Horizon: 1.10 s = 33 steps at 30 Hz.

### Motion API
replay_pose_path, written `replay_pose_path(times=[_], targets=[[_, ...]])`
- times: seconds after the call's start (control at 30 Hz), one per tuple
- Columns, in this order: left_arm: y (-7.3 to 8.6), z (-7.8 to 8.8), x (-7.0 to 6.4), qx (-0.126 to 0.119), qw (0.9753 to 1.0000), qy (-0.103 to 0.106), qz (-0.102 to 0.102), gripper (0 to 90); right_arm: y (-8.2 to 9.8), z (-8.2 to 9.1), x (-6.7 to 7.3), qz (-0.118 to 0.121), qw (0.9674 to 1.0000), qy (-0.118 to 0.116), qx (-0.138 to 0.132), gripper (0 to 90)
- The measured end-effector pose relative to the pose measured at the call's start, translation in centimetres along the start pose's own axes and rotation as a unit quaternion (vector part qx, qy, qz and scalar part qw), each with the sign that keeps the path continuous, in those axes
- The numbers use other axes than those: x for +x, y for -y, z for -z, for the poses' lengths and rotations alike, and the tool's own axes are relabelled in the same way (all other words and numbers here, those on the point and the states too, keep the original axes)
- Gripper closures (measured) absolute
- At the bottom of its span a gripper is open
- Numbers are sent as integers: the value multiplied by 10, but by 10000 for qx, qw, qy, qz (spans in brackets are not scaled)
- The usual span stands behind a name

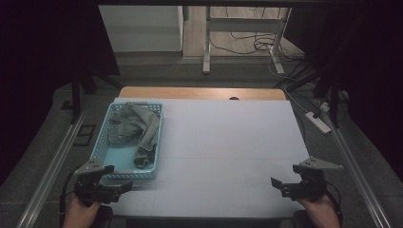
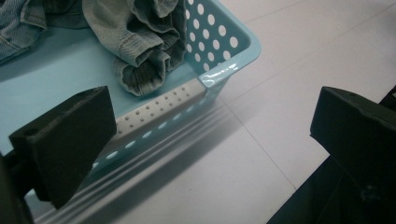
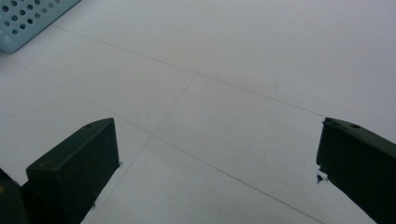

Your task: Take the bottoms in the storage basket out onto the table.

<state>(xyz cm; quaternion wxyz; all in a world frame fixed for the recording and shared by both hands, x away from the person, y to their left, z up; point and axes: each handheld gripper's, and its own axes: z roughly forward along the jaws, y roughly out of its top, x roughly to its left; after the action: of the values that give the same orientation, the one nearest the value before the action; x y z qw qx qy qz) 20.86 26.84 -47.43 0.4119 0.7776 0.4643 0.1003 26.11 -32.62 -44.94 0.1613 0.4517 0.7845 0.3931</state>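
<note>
Two hand-held black grippers hover low with jaws wide and empty: left gripper (image 1: 110, 186) beside the perforated light-blue plastic basket (image 1: 102, 142) of grey-green clothes (image 1: 142, 130), right gripper (image 1: 280, 186) over the white tabletop (image 1: 228, 142).

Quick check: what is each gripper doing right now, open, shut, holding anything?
Left gripper: open, holding nothing, near corner of the blue basket between its jaws, untouched.
Right gripper: open, holding nothing, over the white table.

Dim light is falling from overhead, leaving the room around the table (image 1: 228, 142) nearly black. The basket (image 2: 224, 70) rim ahead of the left gripper (image 2: 210, 154) is smearing with motion blur and glinting faintly.
</note>
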Motion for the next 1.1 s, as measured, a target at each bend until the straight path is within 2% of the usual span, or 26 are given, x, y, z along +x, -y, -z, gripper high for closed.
replay_pose_path(times=[0.17,0.37,0.73,1.1], targets=[[0,0,2,-8,9999,-5,106,0,-1,-3,5,230,9996,-33,133,0],[1,1,3,-29,9999,29,147,0,-1,-4,7,341,9992,-43,218,0],[0,0,3,-8,9998,36,171,0,-2,-6,7,352,9989,-94,282,0],[0,2,2,-53,9999,44,75,0,-2,-7,8,394,9986,-97,340,0]])
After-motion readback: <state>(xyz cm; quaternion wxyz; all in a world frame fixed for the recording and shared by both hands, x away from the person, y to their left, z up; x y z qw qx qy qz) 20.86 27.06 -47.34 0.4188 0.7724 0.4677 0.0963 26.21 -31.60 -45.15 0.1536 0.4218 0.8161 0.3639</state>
